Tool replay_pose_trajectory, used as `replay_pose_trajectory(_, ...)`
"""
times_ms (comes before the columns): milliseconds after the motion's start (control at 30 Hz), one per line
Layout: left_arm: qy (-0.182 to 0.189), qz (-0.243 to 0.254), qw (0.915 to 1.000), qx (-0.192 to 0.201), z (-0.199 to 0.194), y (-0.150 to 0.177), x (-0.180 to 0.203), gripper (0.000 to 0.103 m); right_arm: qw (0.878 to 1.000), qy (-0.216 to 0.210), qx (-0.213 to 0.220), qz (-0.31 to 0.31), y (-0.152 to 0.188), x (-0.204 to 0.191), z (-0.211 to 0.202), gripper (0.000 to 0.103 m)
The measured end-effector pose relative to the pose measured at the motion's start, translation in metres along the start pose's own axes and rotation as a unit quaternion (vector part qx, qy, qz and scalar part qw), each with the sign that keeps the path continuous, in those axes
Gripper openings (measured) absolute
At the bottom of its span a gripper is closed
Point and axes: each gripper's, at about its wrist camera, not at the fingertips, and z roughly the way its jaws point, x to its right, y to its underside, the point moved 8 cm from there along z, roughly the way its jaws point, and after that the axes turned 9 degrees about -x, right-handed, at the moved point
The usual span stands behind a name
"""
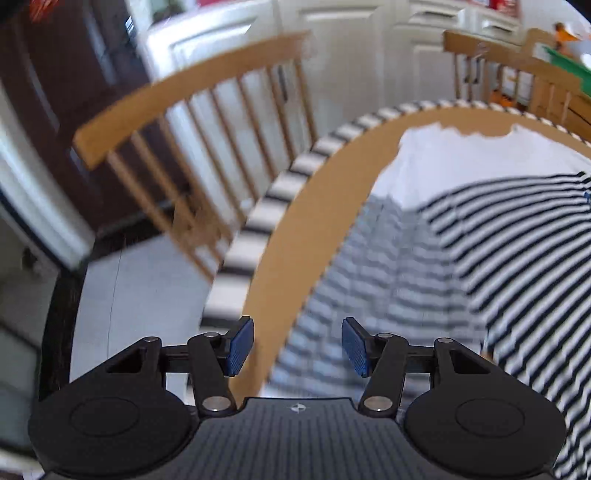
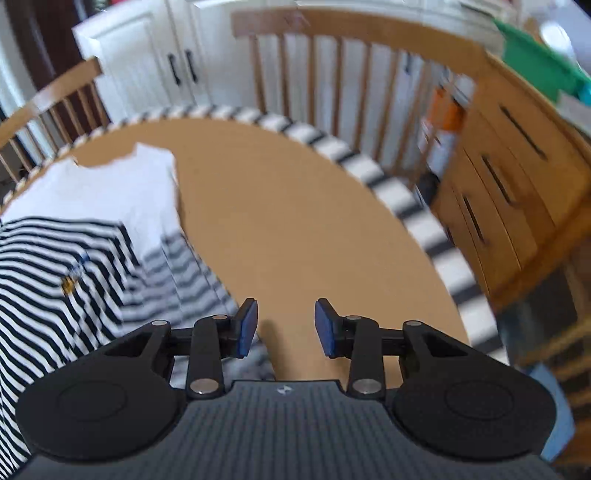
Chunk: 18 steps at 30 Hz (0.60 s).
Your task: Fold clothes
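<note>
my left gripper [image 1: 297, 347] hangs over the near edge of a round brown table [image 1: 325, 206], its blue pads [image 1: 242, 345] set apart with nothing between them. through the gap shows bare tabletop and the blurred hem of a striped shirt [image 1: 498, 258], which lies spread on the table to the gripper's right. the shirt is black-and-white striped on its folded-over upper layer, paler grey-striped where the inside faces up, and plain white toward the far end near the table's rim. a band of black and white checks [image 1: 258, 218] runs round the table's edge. beyond it stands a wooden spindle-back chair [image 1: 192, 110], with white cupboard doors [image 1: 332, 33] behind.

my right gripper [image 2: 285, 328] is likewise parted and holds nothing, poised over bare tabletop just beside the shirt's [image 2: 74, 240] right edge; a small yellow-and-blue emblem [image 2: 72, 277] sits on the stripes. a second wooden chair [image 2: 351, 66] stands past the far rim, and a wooden chest of drawers [image 2: 517, 177] is at the right. both views are smeared with blur.
</note>
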Motion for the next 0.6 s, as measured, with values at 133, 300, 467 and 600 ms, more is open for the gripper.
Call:
replay_pose_trajectory(133,0.018,-0.036,0.9992,-0.002,-0.002,0.009,0.000,0.041,0.999,0.003,-0.023,-0.038,0.018,-0.026,0.002,0.033)
replay_pose_trajectory(300,-0.014,0.018,0.9997,-0.005,-0.009,0.012,0.022,0.004,0.990,0.060,-0.038,-0.118,0.015,-0.056,0.002,0.005)
replay_pose_trajectory(467,-0.045,0.014,0.9989,-0.003,-0.006,0.012,0.024,0.004,0.982,0.136,-0.031,-0.126,-0.004,-0.032,-0.006,0.005)
replay_pose_trajectory(600,-0.045,0.010,0.9989,-0.004,-0.006,0.014,0.022,0.004,0.985,0.131,-0.042,-0.101,-0.005,-0.019,0.004,0.011)
